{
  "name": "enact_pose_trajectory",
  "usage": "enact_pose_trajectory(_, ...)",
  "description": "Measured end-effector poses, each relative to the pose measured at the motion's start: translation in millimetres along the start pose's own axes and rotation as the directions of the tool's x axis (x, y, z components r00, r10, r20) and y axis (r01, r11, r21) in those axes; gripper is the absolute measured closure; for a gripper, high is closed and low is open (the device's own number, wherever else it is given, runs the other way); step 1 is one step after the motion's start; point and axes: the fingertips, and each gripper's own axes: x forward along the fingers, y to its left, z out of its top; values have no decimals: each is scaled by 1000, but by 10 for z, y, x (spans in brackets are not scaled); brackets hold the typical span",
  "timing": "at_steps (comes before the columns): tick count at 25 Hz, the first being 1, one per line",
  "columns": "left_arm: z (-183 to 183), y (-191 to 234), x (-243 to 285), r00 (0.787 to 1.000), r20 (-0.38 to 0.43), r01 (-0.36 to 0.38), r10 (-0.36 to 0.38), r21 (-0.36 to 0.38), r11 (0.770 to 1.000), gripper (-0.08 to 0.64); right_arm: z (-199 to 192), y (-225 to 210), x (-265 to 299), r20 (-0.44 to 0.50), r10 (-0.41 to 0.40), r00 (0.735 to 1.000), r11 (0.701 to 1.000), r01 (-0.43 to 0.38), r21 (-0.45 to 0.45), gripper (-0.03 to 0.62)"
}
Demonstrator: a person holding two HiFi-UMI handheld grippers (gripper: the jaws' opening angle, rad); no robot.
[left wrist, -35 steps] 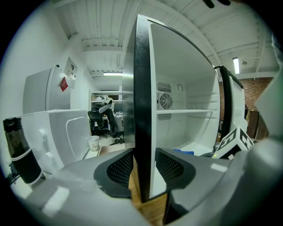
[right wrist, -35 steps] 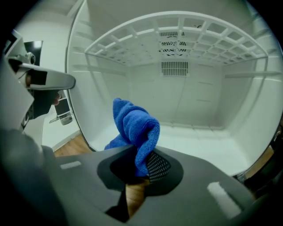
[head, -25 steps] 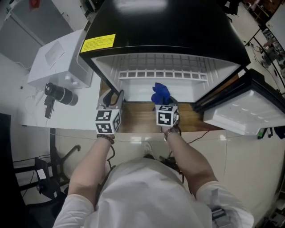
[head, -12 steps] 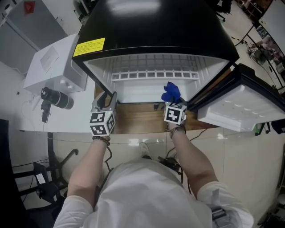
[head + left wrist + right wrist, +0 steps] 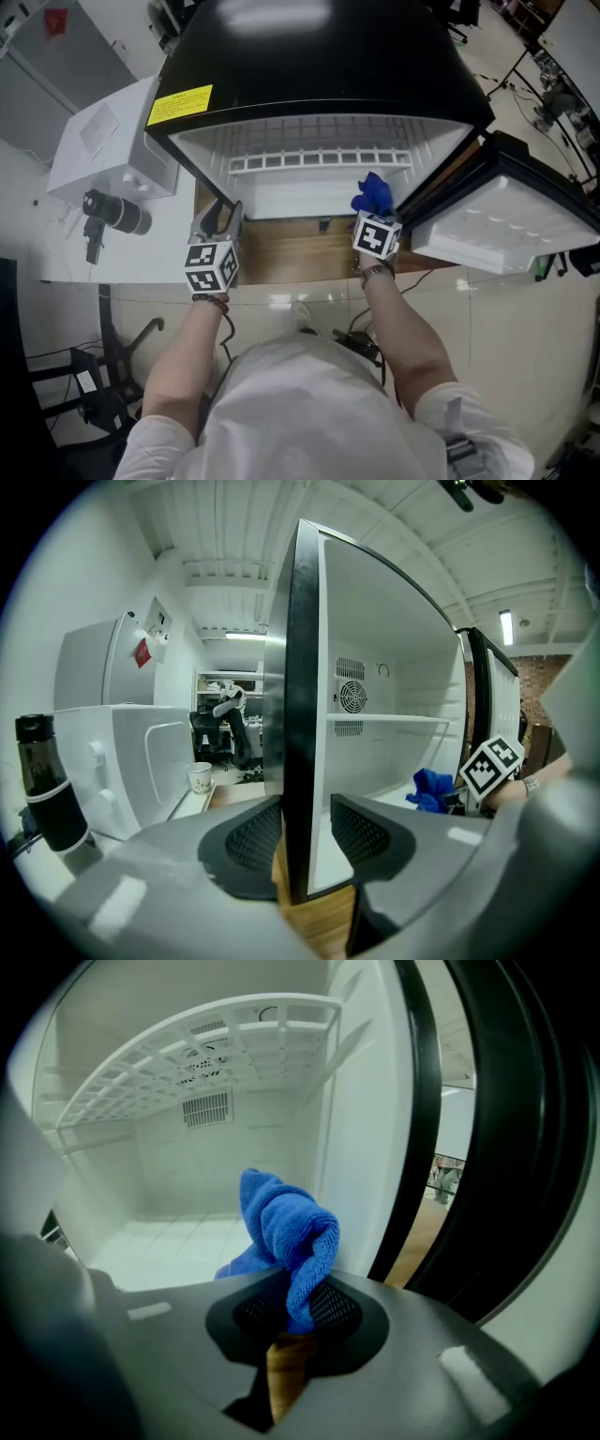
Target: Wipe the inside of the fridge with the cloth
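Note:
The black fridge (image 5: 319, 56) stands open, its white inside (image 5: 309, 192) facing me. A crumpled blue cloth (image 5: 373, 194) (image 5: 281, 1222) is pinched in my right gripper (image 5: 372, 213) (image 5: 298, 1309), which is shut on it. The cloth sits low at the fridge's right side, close to the right inner wall (image 5: 361, 1147) and just above the white floor (image 5: 178, 1241). My left gripper (image 5: 218, 217) (image 5: 305, 832) straddles the front edge of the fridge's left wall (image 5: 298, 667), a pad on each side of it. The cloth (image 5: 431, 789) also shows in the left gripper view.
The fridge door (image 5: 511, 220) hangs open at the right. A wire shelf (image 5: 319, 136) spans the upper inside. A white appliance (image 5: 103, 131) and a black bottle (image 5: 117, 214) stand left of the fridge, with a paper cup (image 5: 199, 777) behind. Wooden tabletop (image 5: 291, 251) lies below the opening.
My right gripper has carried the cloth from the middle of the opening over to the right side, near the door hinge. The left gripper has stayed on the left wall.

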Motion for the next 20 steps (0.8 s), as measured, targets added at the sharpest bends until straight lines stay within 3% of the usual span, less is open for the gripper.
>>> enact_pose_trajectory(9,-80,-29,-69,1000,-4,3,-3,-24,1000,400,9,-41,-23,-4,-16,1000,1000,16,11,551)
enact_pose_trajectory(15,-205,-256,-130,999,-13,42,-42,-47,998,406,304,248,-253,137,158,978,985,-147,-88,551)
enact_pose_trajectory(20,-178,-782,17,980,-25,199,-199,-3,980,401,406,444,-567,160,317,935,938,-284,-198,551)
